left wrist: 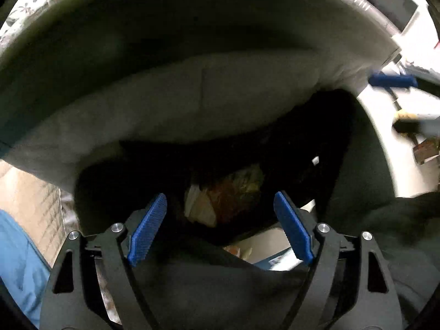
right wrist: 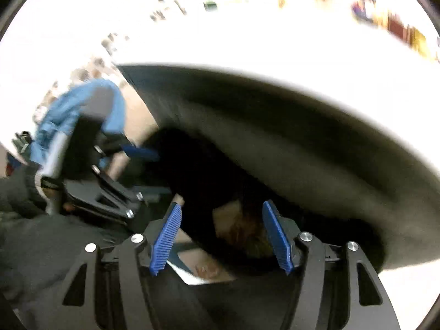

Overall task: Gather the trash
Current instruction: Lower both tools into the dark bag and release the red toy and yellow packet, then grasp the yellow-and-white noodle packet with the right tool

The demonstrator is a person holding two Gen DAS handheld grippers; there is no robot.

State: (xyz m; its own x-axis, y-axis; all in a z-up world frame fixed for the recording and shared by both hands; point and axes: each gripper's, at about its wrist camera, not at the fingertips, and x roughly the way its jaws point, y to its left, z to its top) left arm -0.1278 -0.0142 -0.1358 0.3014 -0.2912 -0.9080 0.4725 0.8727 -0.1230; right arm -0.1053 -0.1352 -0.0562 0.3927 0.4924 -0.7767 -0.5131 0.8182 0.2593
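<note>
A black trash bag (left wrist: 192, 96) gapes wide below both grippers, its dark mouth filling the middle of each view. Crumpled wrappers and paper (left wrist: 228, 192) lie deep inside it and also show in the right wrist view as crumpled wrappers (right wrist: 236, 228). My left gripper (left wrist: 220, 220) hangs open over the mouth with nothing between its blue pads. My right gripper (right wrist: 222, 233) is open too, also empty, above the bag's near rim (right wrist: 247, 297). One blue pad (right wrist: 140, 151) of the left gripper shows beside a blue-gloved hand (right wrist: 82, 110). A pad (left wrist: 393, 79) of the right gripper shows at the bag's far edge.
A tiled floor (left wrist: 30, 200) and blue cloth (left wrist: 16, 261) lie at the lower left. A white surface with blurred clutter (left wrist: 418, 126) sits right of the bag. Behind the bag is an overexposed bright area with small scattered items (right wrist: 209, 5).
</note>
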